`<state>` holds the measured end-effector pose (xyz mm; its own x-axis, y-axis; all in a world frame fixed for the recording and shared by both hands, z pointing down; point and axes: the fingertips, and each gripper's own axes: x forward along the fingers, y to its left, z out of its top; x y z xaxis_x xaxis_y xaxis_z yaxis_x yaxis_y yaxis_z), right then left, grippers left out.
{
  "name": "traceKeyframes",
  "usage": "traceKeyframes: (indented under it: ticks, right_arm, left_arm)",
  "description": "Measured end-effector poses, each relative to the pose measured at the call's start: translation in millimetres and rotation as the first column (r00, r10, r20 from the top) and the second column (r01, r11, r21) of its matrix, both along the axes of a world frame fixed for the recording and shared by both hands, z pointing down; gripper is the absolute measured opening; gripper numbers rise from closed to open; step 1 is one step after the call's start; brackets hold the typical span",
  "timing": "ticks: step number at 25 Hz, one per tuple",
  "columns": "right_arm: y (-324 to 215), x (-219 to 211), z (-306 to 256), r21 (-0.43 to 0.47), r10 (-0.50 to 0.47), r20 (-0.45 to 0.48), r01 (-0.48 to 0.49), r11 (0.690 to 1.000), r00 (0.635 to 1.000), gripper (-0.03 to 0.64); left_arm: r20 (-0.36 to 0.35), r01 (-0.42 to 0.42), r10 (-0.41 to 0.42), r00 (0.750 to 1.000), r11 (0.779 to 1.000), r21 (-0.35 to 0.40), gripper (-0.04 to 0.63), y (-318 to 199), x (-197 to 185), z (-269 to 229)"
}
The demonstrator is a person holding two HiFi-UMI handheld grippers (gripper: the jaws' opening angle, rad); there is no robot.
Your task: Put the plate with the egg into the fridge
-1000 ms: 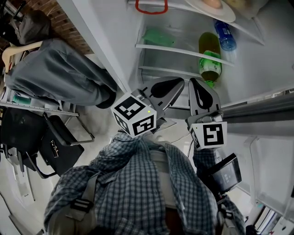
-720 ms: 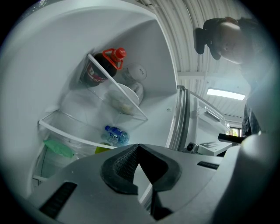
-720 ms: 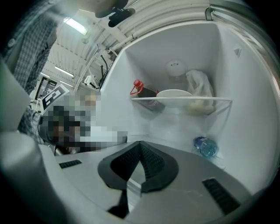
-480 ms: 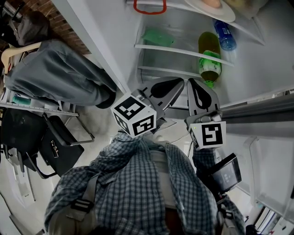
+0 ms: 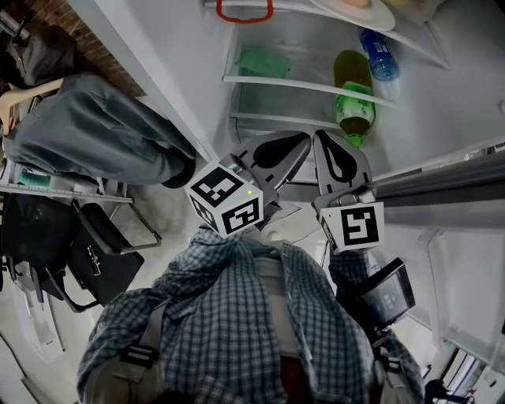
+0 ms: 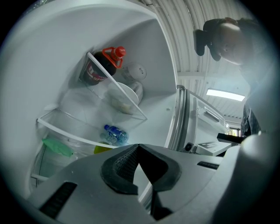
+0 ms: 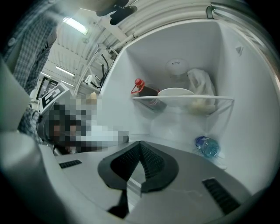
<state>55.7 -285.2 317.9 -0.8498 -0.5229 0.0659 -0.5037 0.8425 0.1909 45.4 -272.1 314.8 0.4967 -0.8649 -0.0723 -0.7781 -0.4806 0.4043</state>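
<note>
The white plate [image 5: 359, 12] with the egg lies on the top glass shelf of the open fridge [image 5: 189, 87], cut by the head view's upper edge. The same plate [image 6: 127, 94] [image 7: 177, 92] shows in both gripper views, apart from the jaws. My left gripper [image 5: 308, 142] and right gripper [image 5: 325, 138] hover side by side before the lower shelves, well short of the plate. Both are shut with nothing between the pads, as the left gripper view [image 6: 138, 146] and the right gripper view [image 7: 140, 143] show.
A red-capped dark bottle [image 6: 103, 65] and a white bag [image 7: 201, 87] flank the plate. Lower shelves hold a blue water bottle [image 5: 377, 55], a green bottle [image 5: 353, 99] and a green bag [image 5: 264, 63]. The fridge door [image 5: 458, 185] stands right; a seated person's legs [image 5: 87, 134] left.
The fridge's contents have slid slightly up and left in the head view, and both grippers have drifted a little left. Both stay shut and empty.
</note>
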Motion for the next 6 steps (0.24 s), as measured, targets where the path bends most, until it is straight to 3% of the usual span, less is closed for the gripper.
traceKeyframes:
  ticks: [6]
  right_arm:
    - [-5.0, 1.3, -4.8, 0.003, 0.006, 0.015, -0.006, 1.000, 1.000, 0.006]
  left_arm:
    - [-0.004, 0.006, -0.006, 1.000, 1.000, 0.014, 0.008, -1.6, 0.9, -4.5]
